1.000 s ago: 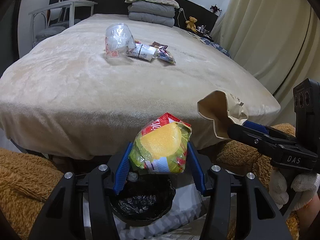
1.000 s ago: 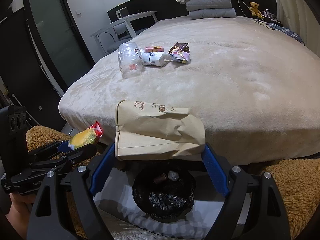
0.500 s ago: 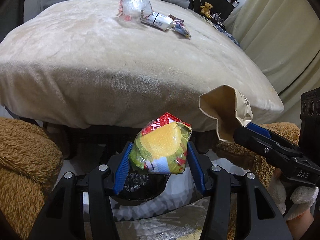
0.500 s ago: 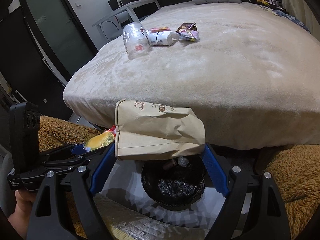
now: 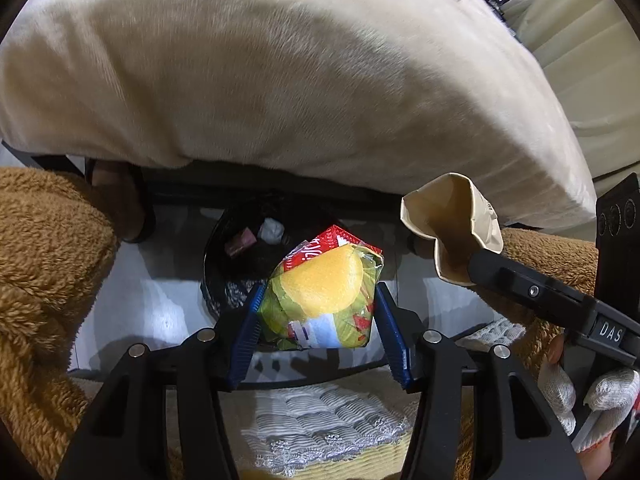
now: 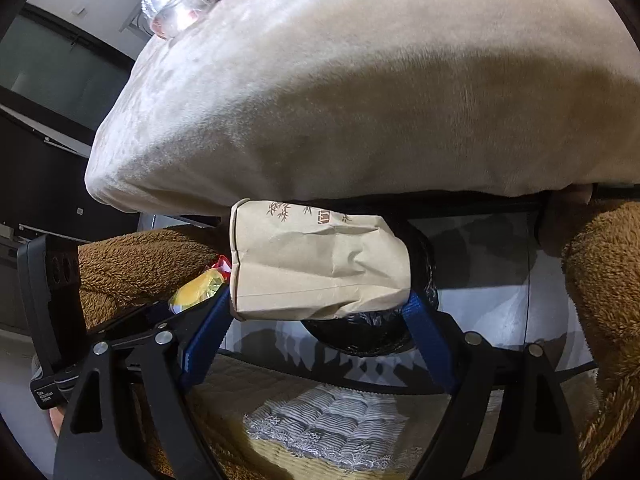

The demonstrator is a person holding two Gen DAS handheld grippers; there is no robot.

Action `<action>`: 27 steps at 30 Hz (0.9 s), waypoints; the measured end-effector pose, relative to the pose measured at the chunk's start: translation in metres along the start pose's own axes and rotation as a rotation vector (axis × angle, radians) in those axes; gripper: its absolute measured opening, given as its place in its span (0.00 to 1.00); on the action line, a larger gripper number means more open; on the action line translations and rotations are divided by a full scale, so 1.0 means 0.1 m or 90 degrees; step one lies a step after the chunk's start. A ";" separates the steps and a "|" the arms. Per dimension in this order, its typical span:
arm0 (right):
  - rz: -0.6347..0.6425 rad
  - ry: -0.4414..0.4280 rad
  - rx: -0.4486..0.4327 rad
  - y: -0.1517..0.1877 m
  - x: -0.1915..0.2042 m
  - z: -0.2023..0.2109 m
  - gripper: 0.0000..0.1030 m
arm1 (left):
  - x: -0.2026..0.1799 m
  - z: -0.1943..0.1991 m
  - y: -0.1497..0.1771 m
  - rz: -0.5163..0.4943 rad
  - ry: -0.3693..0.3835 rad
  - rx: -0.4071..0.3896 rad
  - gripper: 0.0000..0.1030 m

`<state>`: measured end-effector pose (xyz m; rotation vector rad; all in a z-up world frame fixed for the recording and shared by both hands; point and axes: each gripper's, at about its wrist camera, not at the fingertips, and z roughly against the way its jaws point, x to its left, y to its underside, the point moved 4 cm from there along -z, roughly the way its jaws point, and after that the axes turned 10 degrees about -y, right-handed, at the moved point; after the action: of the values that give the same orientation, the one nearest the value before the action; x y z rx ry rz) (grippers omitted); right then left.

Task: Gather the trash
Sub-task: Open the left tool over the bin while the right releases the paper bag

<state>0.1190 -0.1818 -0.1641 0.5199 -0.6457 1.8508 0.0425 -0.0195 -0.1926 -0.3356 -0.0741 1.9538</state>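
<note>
My left gripper [image 5: 318,300] is shut on a crumpled green, yellow and red snack bag [image 5: 324,296], held just above the near rim of a black-lined trash bin [image 5: 224,248] on the floor. Small scraps lie inside the bin. My right gripper [image 6: 320,300] is shut on a brown paper bag [image 6: 316,260], which hangs over the same bin [image 6: 368,332] and hides most of it. The paper bag [image 5: 452,224] shows with its mouth open in the left wrist view, to the right of the snack bag. The snack bag [image 6: 196,290] peeks out left of the paper bag.
The beige-covered bed [image 5: 280,72] overhangs just behind the bin. A clear plastic jar [image 6: 172,12] and wrappers lie far up on the bed. Brown fluffy rugs [image 5: 44,272] flank the bin on both sides. A quilted mat [image 6: 336,412] lies below the grippers.
Both grippers have sunk and tipped downward toward the floor. The bed top has slid out of view and the bin now lies right under the held bags. Both grips are unchanged.
</note>
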 end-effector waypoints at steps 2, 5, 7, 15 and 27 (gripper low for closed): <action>-0.015 -0.009 0.017 0.00 -0.03 -0.09 0.82 | 0.01 -0.07 0.00 0.002 -0.005 0.016 0.51; -0.025 -0.011 0.034 -0.02 -0.05 -0.18 0.82 | 0.05 -0.13 0.01 0.007 -0.005 0.032 0.51; -0.034 -0.014 0.039 -0.04 -0.08 -0.21 0.82 | 0.06 -0.17 0.02 0.015 -0.006 0.038 0.53; -0.063 -0.047 0.018 -0.14 -0.11 -0.23 0.95 | 0.10 -0.20 0.00 0.035 -0.002 0.041 0.77; -0.040 -0.053 -0.001 -0.13 -0.05 -0.12 0.95 | 0.09 -0.02 -0.05 0.028 0.022 -0.016 0.77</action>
<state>0.1324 -0.1736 -0.1744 0.6123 -0.6800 1.7769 0.0446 -0.0091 -0.1952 -0.3903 -0.0693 1.9918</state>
